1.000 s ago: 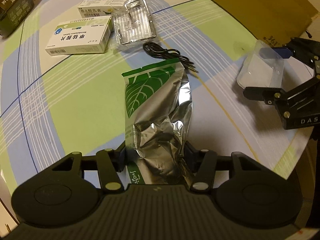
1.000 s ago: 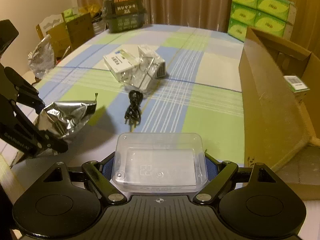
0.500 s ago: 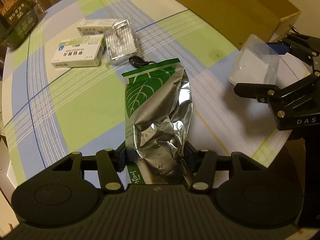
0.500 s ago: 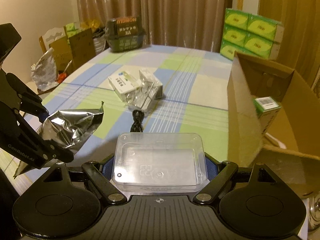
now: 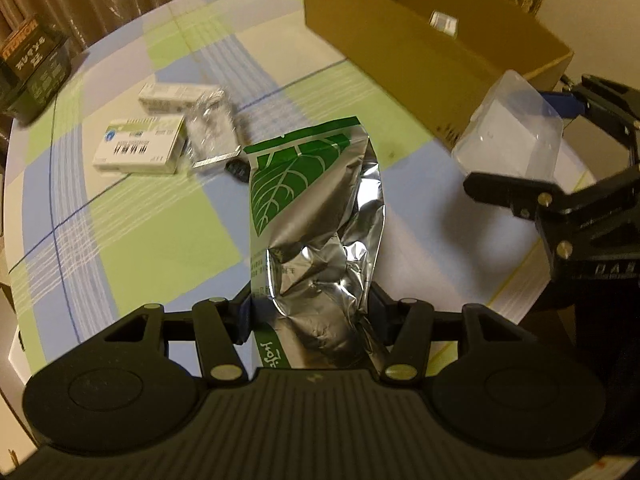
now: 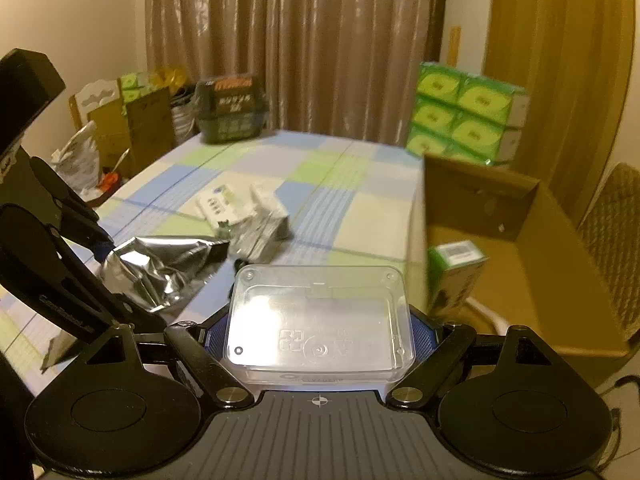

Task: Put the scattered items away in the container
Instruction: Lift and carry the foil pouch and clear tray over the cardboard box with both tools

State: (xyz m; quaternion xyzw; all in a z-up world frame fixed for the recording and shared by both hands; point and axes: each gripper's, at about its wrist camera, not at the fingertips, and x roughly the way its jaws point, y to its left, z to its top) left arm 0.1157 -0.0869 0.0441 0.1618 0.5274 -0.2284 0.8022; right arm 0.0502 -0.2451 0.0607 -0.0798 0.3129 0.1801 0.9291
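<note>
My left gripper (image 5: pixel 310 316) is shut on a crumpled silver foil pouch (image 5: pixel 316 208) with a green leaf print, held above the checked tablecloth. My right gripper (image 6: pixel 320 330) is shut on a clear plastic box (image 6: pixel 318 320), its blue pads against the box's sides. The same box (image 5: pixel 510 144) shows at the right of the left wrist view, close to the open cardboard box (image 5: pixel 420 40). In the right wrist view the cardboard box (image 6: pixel 532 264) stands to the right with a green carton (image 6: pixel 456 276) inside. Two white medicine boxes (image 5: pixel 138 148), a clear packet (image 5: pixel 210 132) and a black cable (image 5: pixel 238 168) lie on the table.
A dark green basket (image 6: pixel 232 110) stands at the table's far end. Stacked green tissue packs (image 6: pixel 466 116) rise behind the cardboard box. Boxes and bags (image 6: pixel 116 132) crowd the far left beyond the table. A wicker chair back (image 6: pixel 612 244) is at the right edge.
Both grippers have risen with their loads, so the table looks farther below. The cardboard box has come into fuller view, and its inside with the green carton now shows.
</note>
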